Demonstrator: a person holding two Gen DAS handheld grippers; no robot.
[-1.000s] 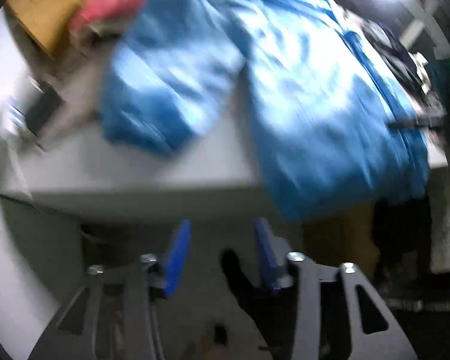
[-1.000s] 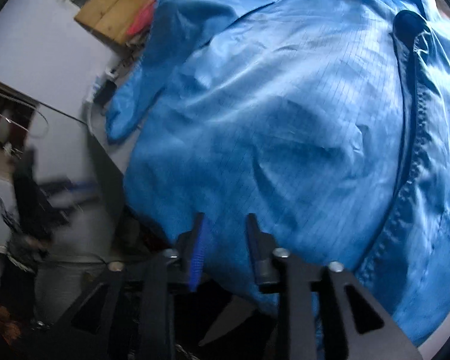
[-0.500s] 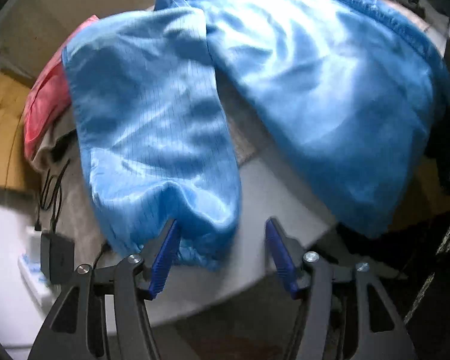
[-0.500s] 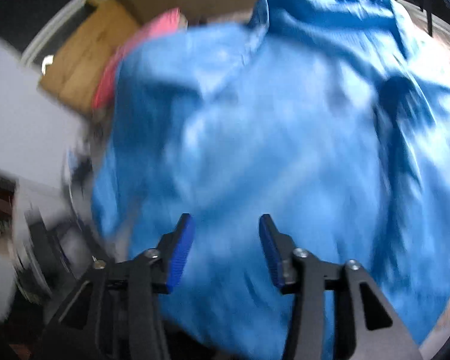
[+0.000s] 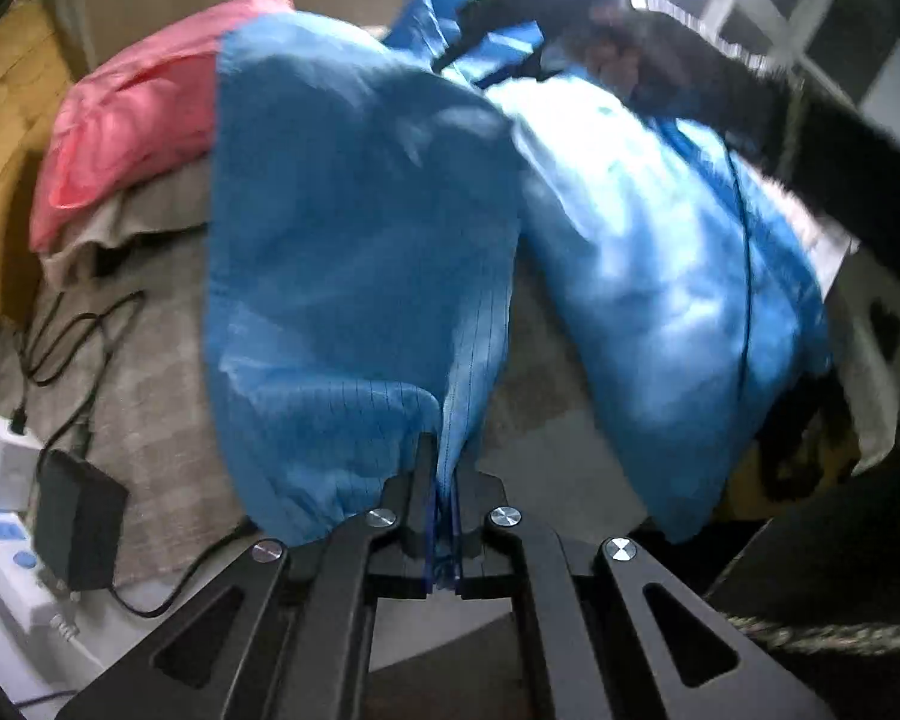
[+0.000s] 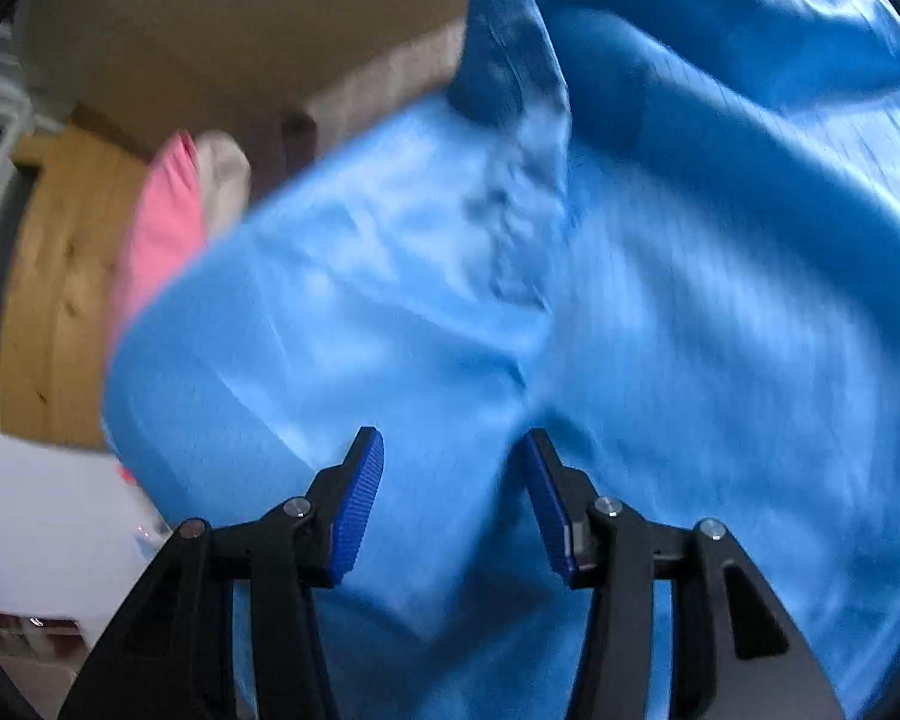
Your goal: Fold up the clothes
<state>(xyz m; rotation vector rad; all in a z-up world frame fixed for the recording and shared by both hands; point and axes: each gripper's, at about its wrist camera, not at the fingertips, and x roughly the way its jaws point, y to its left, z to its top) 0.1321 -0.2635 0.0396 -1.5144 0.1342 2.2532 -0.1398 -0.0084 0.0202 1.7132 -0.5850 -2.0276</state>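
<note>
Left wrist view: left hand-held gripper point(image 5: 444, 516) clamped on the cuff of the blue garment point(image 5: 354, 252), pointing forward over the desk point(image 5: 144, 408); sleeve draped ahead, body spread rightward; pink cloth point(image 5: 132, 120) behind, black adapter point(image 5: 75, 519) at left.

Right wrist view: right hand-held gripper point(image 6: 453, 498) spread apart, hovering above blurred blue garment point(image 6: 630, 300), gripping nothing.
</note>
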